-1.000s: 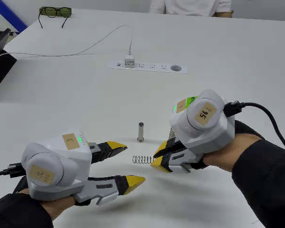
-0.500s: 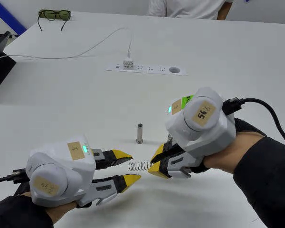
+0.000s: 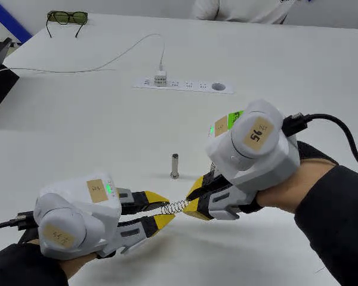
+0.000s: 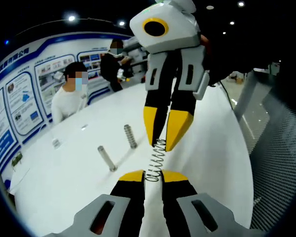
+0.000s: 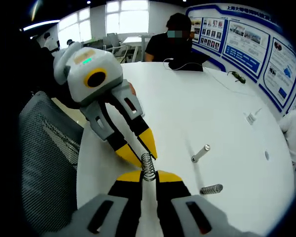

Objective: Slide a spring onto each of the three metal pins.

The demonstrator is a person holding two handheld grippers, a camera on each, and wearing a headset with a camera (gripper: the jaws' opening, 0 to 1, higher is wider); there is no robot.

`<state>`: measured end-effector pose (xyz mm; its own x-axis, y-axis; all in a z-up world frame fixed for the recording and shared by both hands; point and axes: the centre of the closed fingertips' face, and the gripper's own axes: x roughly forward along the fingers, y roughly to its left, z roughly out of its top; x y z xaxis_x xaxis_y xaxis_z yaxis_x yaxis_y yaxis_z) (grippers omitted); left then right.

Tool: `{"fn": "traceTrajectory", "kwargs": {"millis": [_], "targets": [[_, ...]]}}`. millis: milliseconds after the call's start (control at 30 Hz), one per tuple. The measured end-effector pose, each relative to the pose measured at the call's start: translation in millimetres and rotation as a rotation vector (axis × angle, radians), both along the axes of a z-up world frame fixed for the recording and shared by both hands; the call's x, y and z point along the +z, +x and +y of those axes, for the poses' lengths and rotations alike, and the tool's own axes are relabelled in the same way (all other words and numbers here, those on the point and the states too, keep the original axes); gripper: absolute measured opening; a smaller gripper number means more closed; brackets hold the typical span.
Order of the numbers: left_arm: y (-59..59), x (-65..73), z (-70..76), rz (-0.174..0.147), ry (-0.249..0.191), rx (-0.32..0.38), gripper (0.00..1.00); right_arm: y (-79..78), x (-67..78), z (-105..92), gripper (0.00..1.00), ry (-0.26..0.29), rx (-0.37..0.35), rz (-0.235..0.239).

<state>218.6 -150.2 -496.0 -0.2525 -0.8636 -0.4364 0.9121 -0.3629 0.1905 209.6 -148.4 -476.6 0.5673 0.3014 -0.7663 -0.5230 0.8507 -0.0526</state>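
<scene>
Where the two tools meet nearest the viewer, a spring [image 3: 177, 207] is held clear of the table [image 3: 77, 137] and spanned between them. The jaws of the left gripper [image 3: 170, 208] are drawn in on its nearer end, and those of the right gripper [image 3: 188, 204] are pinched on its other end. The step in hand is judged to be a transfer or re-grip, made ahead of threading.

The next move is judged to call for three things:
- one end being released, so that an open coil mouth is left free;
- the spring being turned upright and centred over a pin top;
- the spring then being lowered along the pin's axis.

The spring is of thin bright wire, openly wound, and is expected to bow readily under a side load. The jaws are black and tapered with yellow tips, and the housings are of smooth white plastic.

Just beyond the jaws stands the bare pin [image 3: 175, 165], a short polished metal cylinder set upright. Near it the second pin [image 4: 130, 136] already carries a coil. One pin is thus judged done.

Farther off, a white power strip [image 3: 182, 86] lies flat, and dark spectacles [image 3: 67, 16] rest at the far edge.
</scene>
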Motion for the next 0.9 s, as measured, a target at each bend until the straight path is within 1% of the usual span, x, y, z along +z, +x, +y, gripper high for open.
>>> {"fn": "traceTrajectory", "kwargs": {"millis": [167, 600, 767, 900], "targets": [[-0.8, 0.1, 0.2, 0.006, 0.001, -0.002, 0.12, 5.5, 8.1, 4.7, 0.11, 0.01, 0.006, -0.03], [-7.7, 3.0, -2.2, 0.031, -0.01, -0.013, 0.11, 15.3, 20.9, 13.9, 0.11, 0.028, 0.015, -0.098], [-10.0, 5.1, -3.3, 0.037, -0.015, -0.015, 0.12, 17.1, 23.1, 14.8, 0.11, 0.028, 0.015, -0.111], [-8.8, 5.7, -3.4, 0.04, -0.017, -0.009, 0.12, 17.2, 23.6, 13.7, 0.11, 0.028, 0.012, -0.114]]}}
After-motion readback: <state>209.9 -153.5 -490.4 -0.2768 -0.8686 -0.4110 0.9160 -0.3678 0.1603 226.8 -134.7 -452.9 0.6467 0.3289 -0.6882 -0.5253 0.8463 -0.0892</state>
